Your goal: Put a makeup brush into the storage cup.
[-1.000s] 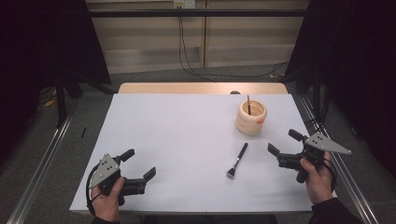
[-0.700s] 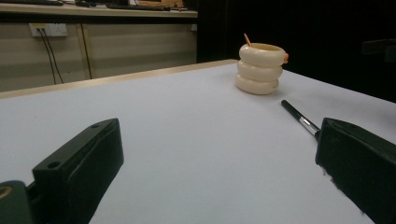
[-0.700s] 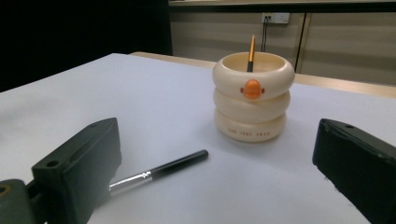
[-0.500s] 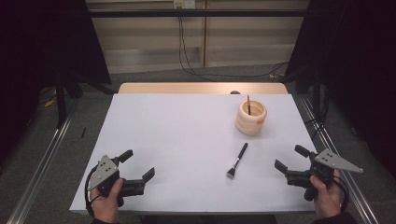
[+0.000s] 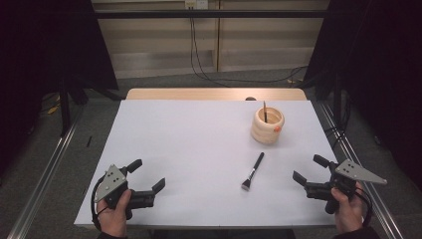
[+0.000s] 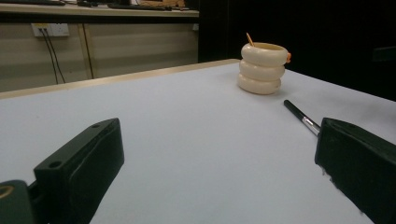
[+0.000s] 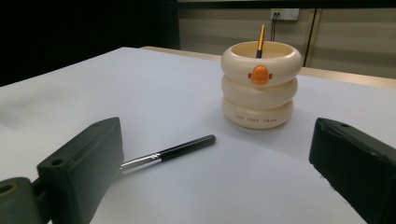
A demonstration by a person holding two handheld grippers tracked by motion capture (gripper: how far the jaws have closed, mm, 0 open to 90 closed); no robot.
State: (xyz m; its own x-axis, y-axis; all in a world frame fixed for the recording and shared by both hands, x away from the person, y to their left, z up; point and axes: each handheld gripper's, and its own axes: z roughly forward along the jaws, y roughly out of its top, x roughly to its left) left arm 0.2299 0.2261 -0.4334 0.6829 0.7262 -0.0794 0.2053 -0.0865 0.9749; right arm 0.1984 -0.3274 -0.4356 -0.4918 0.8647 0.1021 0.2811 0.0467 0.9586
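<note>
Your left gripper [image 5: 148,175] sits low at the near left corner of the white table [image 5: 189,144], jaws spread wide and holding nothing. Its own view confirms this: the two black jaws stand at opposite edges with bare table between them, touching no object.

Your right gripper [image 5: 311,170] is at the near right edge of the table, jaws likewise wide apart and empty. In the right gripper view both jaws flank the scene without contact on anything.

The brush [image 5: 253,171] lies flat on the table between the two grippers, nearer the right one, bristle end toward you and black handle pointing toward the holder. It is apart from both grippers.

The cream ringed holder [image 5: 267,125] stands upright on the far right part of the table, beyond the brush, with a thin stick [image 5: 264,111] standing in it.

Points of difference between views: the right gripper view shows the holder [image 7: 261,84] as three stacked rings with an orange beak-like mark on the top ring and small lettering on the lowest, and shows the brush's silver ferrule [image 7: 142,161] running behind the left-hand jaw. The left gripper view shows the brush [image 6: 301,118] partly hidden by the right-hand jaw. The high view alone shows your hands on both grippers and the trailing cables.
</note>
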